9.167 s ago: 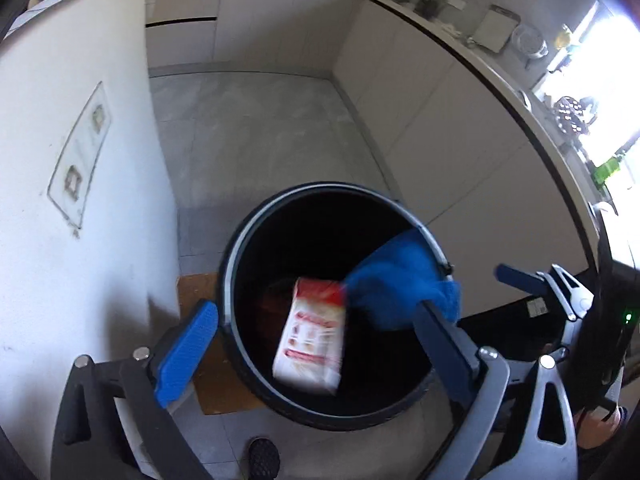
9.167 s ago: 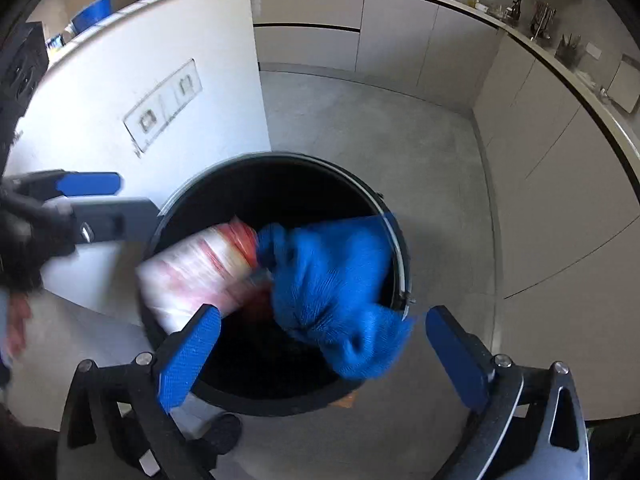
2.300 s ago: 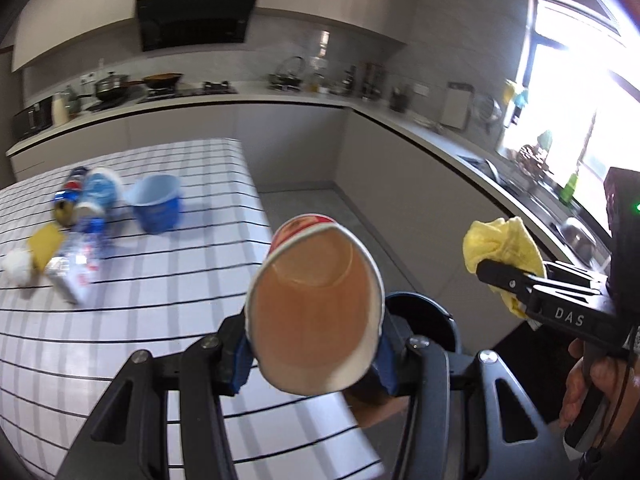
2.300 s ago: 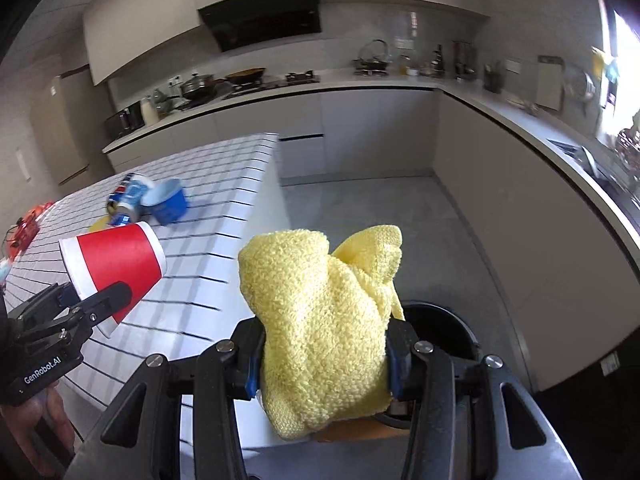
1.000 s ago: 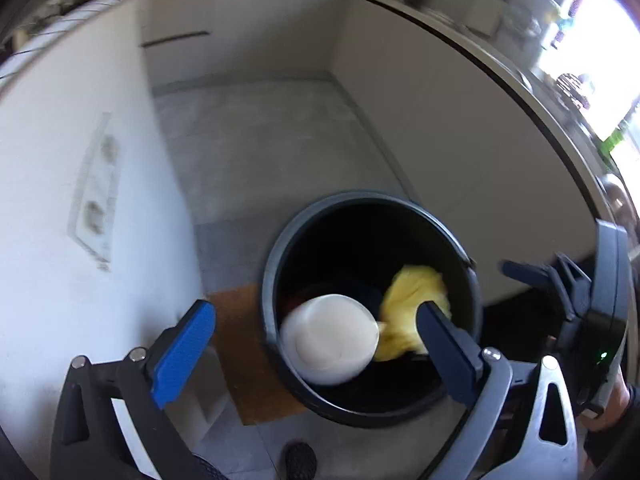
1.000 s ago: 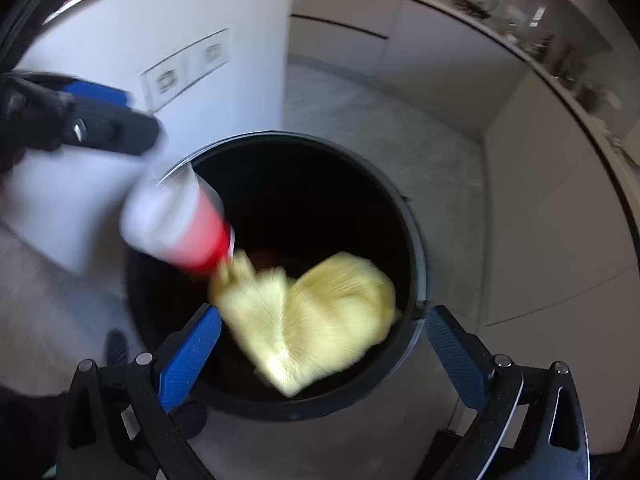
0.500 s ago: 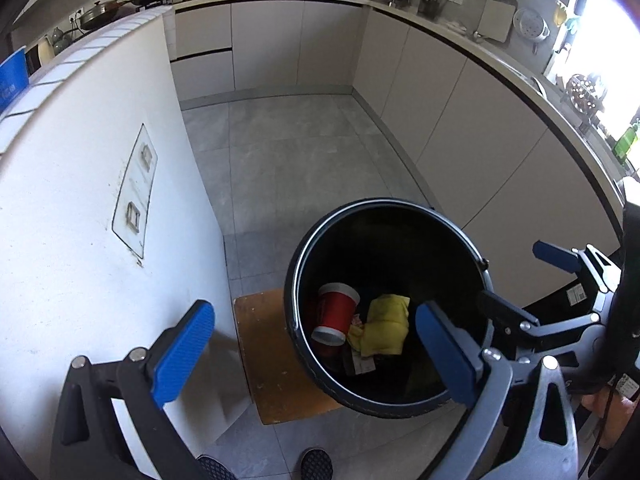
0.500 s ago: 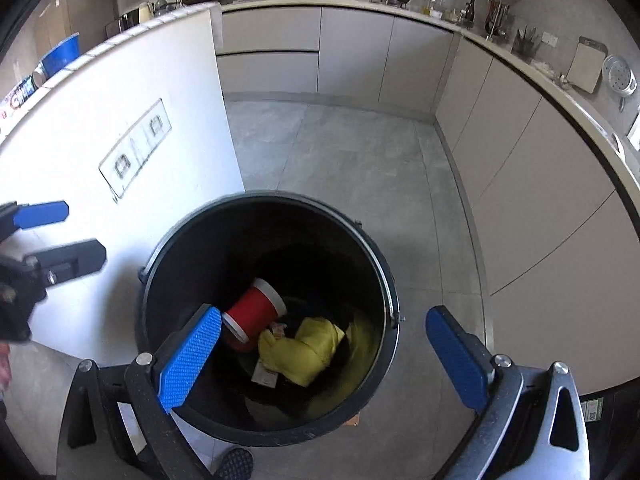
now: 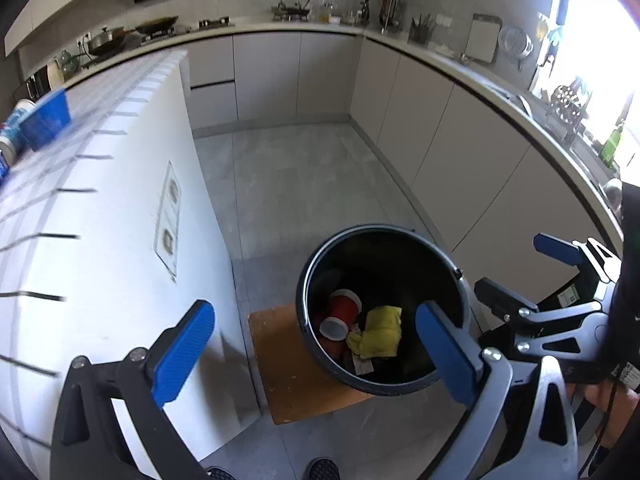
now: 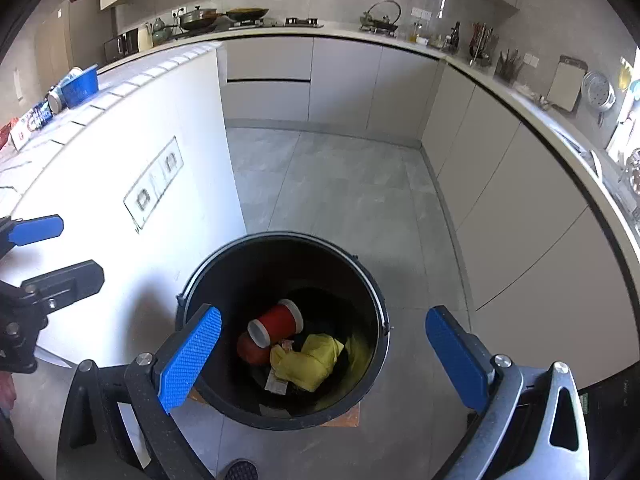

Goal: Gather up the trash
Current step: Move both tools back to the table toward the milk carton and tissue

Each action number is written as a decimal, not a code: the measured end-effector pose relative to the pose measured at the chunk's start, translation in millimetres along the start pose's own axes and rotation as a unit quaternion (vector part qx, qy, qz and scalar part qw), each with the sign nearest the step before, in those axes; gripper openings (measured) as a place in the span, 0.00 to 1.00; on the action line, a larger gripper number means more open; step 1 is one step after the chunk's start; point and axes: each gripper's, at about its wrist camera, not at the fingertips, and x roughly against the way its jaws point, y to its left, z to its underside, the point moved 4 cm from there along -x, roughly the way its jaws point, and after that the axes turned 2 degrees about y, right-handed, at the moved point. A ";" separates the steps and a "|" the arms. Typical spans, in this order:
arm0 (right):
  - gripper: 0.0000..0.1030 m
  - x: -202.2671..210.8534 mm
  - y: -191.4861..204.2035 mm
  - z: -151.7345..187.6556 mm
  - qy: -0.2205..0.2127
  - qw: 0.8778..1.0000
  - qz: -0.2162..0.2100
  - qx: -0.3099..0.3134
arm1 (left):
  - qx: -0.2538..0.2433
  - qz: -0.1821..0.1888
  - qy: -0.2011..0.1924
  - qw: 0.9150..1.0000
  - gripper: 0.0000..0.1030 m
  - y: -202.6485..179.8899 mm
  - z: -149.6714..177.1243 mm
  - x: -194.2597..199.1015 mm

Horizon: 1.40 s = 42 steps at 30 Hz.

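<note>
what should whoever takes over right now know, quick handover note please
Left gripper: open, empty, above the floor by the bin.
Right gripper: open, empty, over the bin.
Done: red cup and yellow cloth lie in the bin.
Left: blue bowl and the packets beside it remain on the tiled counter.

The left gripper (image 9: 312,346) hangs spread wide and empty above a black bin (image 9: 384,388) standing on a brown mat (image 9: 280,364). Inside lie a red cup (image 9: 340,316) and a yellow cloth (image 9: 380,332), touching. The right gripper (image 9: 520,268), also agape, is beside the bin. On the surface (image 9: 60,184), blurred, sits perhaps a blue bowl (image 9: 46,120).
</note>
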 end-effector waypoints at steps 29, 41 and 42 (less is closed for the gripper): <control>1.00 133.2 127.5 -77.8 -0.102 0.994 -0.034 -0.025 | 0.071 -0.083 -0.115 0.987 1.00 140.4 11.2 152.6; 1.00 137.4 232.2 -115.4 -0.121 0.989 -0.084 0.027 | 0.114 -0.144 -0.140 0.973 1.00 224.7 28.1 190.1; 1.00 137.7 238.9 -117.3 -0.122 0.988 -0.087 0.030 | 0.117 -0.147 -0.140 0.972 1.00 231.8 30.0 191.8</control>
